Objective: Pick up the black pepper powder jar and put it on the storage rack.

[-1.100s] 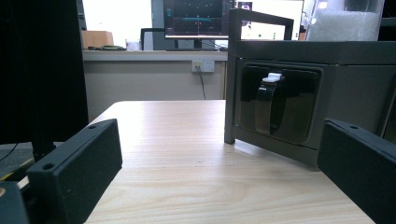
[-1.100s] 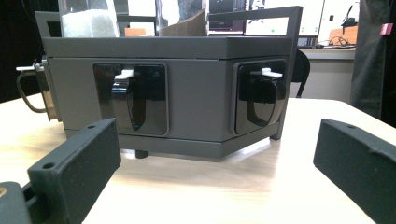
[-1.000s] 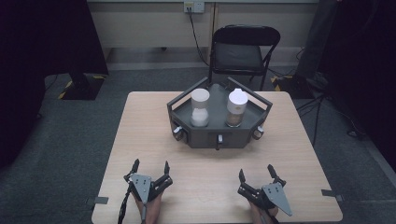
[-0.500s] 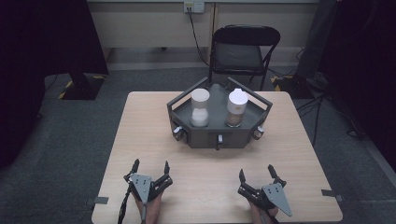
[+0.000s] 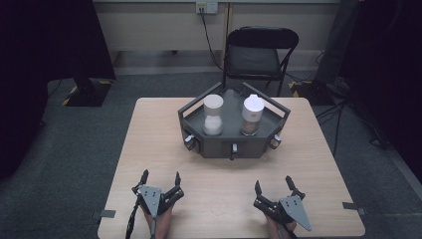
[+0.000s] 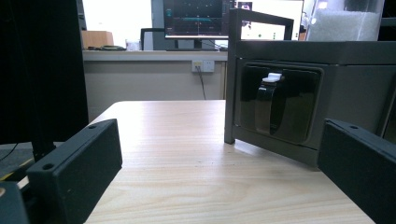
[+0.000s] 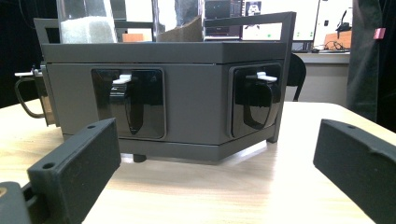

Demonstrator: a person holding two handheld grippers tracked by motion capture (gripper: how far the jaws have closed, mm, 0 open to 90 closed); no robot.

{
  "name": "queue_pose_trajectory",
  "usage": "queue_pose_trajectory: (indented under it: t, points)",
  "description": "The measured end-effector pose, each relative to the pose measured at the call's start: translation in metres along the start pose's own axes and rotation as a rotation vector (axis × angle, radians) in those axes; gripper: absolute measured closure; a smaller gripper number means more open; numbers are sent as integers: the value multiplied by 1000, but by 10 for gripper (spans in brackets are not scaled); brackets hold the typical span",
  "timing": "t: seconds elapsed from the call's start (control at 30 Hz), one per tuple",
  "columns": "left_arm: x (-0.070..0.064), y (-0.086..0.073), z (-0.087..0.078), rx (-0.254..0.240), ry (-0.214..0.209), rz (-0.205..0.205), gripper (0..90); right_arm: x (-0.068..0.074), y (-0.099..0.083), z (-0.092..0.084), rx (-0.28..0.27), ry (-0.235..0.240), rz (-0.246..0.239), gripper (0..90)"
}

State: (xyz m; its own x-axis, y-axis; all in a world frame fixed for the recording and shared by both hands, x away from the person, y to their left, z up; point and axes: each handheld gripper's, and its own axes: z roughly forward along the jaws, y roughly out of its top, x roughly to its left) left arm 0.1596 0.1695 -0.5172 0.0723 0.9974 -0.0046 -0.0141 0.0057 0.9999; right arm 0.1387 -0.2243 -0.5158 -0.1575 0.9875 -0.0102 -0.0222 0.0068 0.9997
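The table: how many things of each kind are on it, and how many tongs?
Grey trays: 1
Jars: 2, one with white filling, one with brown filling
Tongs: 2, left and right, both open
Total: 5
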Motion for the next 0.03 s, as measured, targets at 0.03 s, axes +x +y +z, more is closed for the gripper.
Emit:
queue_pose_trajectory:
  t: [0.03]
  points:
    - [0,0,0,-1,0,0,0,0,0,0,0,0,0,0]
